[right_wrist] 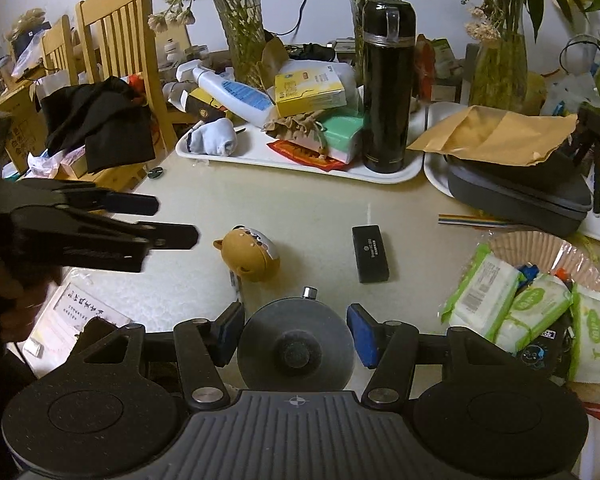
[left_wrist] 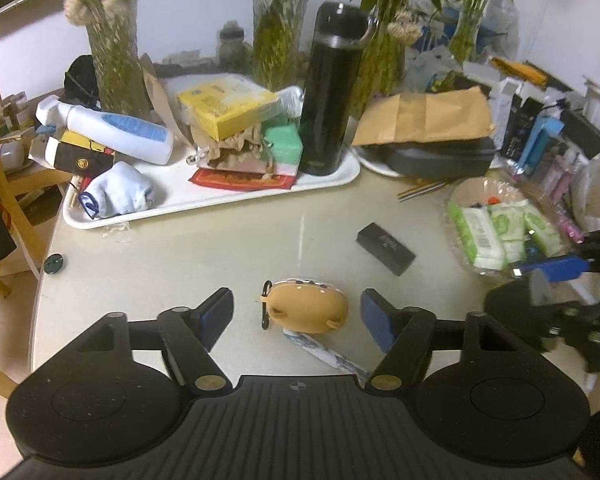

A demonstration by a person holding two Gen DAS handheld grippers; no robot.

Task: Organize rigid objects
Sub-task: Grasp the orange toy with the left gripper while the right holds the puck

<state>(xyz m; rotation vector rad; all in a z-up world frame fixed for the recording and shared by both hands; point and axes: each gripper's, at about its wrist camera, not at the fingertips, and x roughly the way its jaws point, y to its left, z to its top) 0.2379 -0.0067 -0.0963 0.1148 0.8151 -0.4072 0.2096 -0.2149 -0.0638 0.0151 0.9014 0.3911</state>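
The step in hand looks like picking up the small tan, bear-shaped soft-plastic case [left_wrist: 306, 306], which lies on the beige tabletop [left_wrist: 180, 248] directly ahead of the left gripper [left_wrist: 297, 312] and squarely between its two blue-padded fingers [left_wrist: 374, 318]. To do it well, I would bring the gripper down a little further so the pads meet the rounded body at its widest part, not the black clip at its end, and close evenly so the case does not squirt forward; the thin printed strip [left_wrist: 328, 354] lying partly beneath it, nearer the gripper, should be left behind. The left gripper stands wide apart and grasps nothing: a clear gap shows on each side of the case, so it brackets it without touching. The right gripper [right_wrist: 296, 338] is clenched on a dark grey round disc with a central knob and a small metal stud [right_wrist: 294, 344], both blue pads pressing its rim. Ahead of that gripper, slightly right, a small black rectangular box [right_wrist: 370, 254] lies on the table; further ahead sits the white plastic tray [right_wrist: 380, 176] carrying a tall black flask [right_wrist: 386, 88], a likely place for these rigid things.
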